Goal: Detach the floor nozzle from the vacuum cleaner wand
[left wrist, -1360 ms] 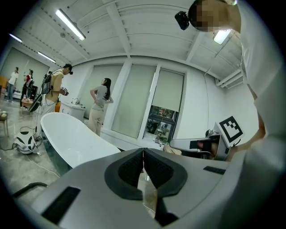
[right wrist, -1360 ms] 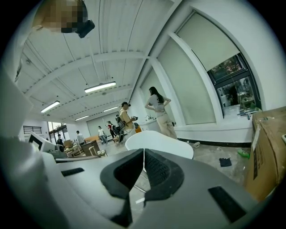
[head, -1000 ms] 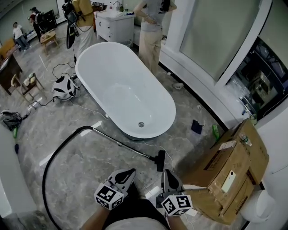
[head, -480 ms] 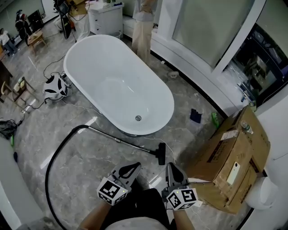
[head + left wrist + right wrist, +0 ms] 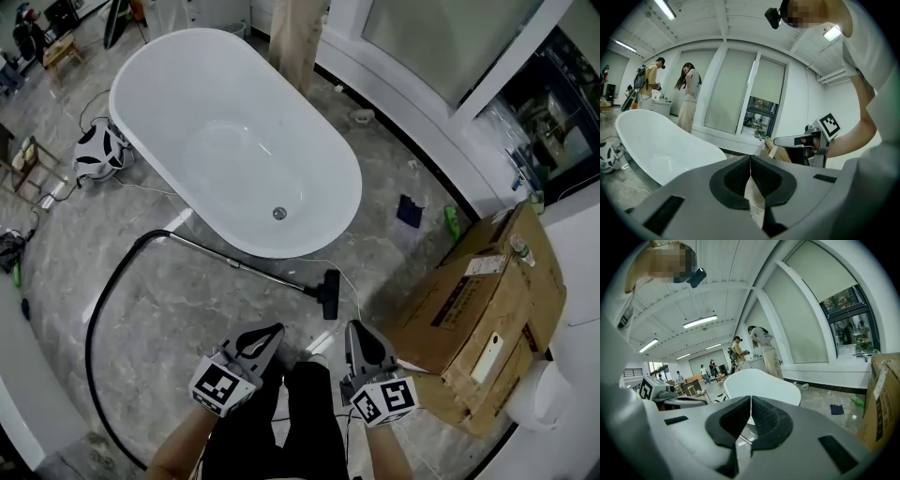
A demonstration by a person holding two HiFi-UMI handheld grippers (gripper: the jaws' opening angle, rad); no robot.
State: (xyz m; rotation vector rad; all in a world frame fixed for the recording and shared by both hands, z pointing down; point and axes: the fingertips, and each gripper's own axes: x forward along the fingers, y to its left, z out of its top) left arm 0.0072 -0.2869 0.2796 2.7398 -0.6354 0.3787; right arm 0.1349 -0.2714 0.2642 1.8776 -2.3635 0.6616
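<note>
Nozzle lies on the floor just beside the tub's near end. It is joined to the wand, which runs left along the tub to a black hose that loops round toward you. A box stands to the nozzle's right, apart from it. You hold your left gripper and right gripper side by side on your side of the nozzle, near it but touching nothing. Each gripper's jaws are pressed fully together, pads meeting, with nothing caught between them. Your legs show just below the grippers.
</note>
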